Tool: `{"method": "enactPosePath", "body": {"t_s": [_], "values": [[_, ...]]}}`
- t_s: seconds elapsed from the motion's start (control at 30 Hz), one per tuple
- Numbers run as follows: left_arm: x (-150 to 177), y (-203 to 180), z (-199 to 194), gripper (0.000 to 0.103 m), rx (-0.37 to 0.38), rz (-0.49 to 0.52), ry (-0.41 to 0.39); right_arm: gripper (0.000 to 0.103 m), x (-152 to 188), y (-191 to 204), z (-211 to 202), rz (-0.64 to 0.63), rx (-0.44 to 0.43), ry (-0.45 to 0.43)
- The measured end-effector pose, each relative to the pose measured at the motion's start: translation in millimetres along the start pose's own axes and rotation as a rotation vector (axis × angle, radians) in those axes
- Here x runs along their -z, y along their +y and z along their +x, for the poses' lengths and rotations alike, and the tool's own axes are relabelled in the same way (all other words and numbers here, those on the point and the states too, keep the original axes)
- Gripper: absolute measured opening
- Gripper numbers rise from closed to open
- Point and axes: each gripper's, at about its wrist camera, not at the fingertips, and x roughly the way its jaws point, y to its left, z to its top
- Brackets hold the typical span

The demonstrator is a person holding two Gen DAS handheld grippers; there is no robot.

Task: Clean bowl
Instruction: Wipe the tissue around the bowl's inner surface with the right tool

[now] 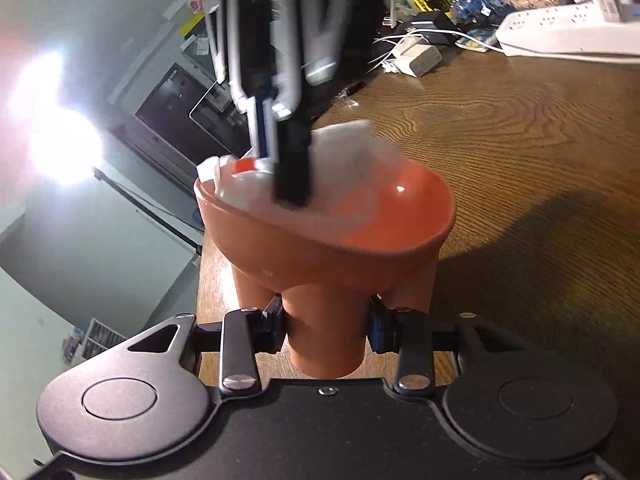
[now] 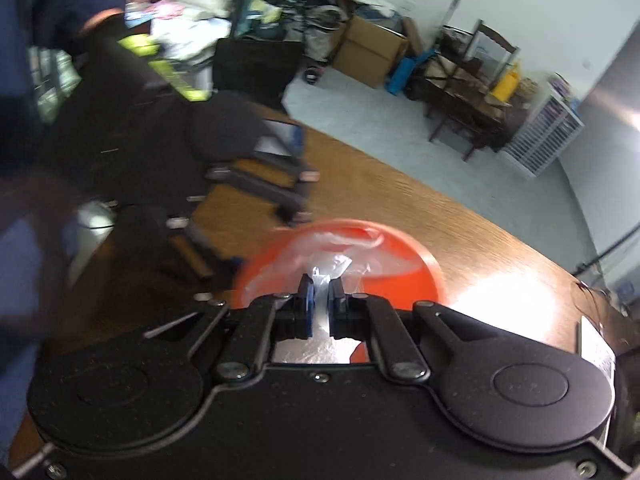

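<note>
So we are counting one orange bowl (image 1: 332,236), and it is standing on round legs, three of which we are seeing from the left wrist. The left gripper (image 1: 326,326) is pinching the front leg (image 1: 326,340), one pad pressing on each side, so the bowl is sitting just ahead of that tool, over the wooden table (image 1: 500,152).

We are counting two grippers. The right gripper (image 2: 320,294) is reaching down into the bowl (image 2: 420,268) from above, its jaws pressed together on one white, partly see-through wipe (image 2: 320,276). In the left view that wipe (image 1: 348,148) is lying against the bowl's inner wall and sticking up past the rim, and the right gripper (image 1: 292,196) is covering a good part of it. Whether it is cloth, paper or plastic we are not telling; the frames are blurred there.

Around it, along the table's far edge, we are seeing one white power strip (image 1: 560,28), one white charger (image 1: 416,58) with white cables, and a pile of bags and boxes. A bright light (image 1: 60,148) is glaring at left. From the right wrist we are seeing the left gripper's (image 2: 280,196) body and a person's dark blue sleeve (image 2: 24,60) blocking the left side, with cardboard boxes (image 2: 372,52), one wooden chair (image 2: 472,92) and one white drawer rack (image 2: 544,136) on the floor beyond.
</note>
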Motion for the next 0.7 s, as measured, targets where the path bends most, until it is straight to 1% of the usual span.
{"method": "enactPosePath", "body": {"t_s": [0.1, 0.27, 0.43, 0.57, 0.7], "values": [[1, -2, 0, 0.038, -0.006, -0.003, -0.001, 0.008, 6, -14, 3, 0.038, 0.037, 0.021], [2, -1, 1, 0.038, -0.006, -0.016, -0.006, 0.007, 30, -26, 6, 0.1, 0.053, 0.07], [2, 1, 1, 0.038, -0.003, -0.007, -0.01, 0.007, 52, -25, 9, 0.119, 0.021, 0.115], [3, 2, 3, 0.038, -0.001, -0.017, -0.001, 0.007, 57, -21, 10, 0.124, -0.001, 0.119], [4, 3, 5, 0.038, -0.004, -0.029, 0.007, 0.007, 59, -13, 11, 0.108, -0.048, 0.108]]}}
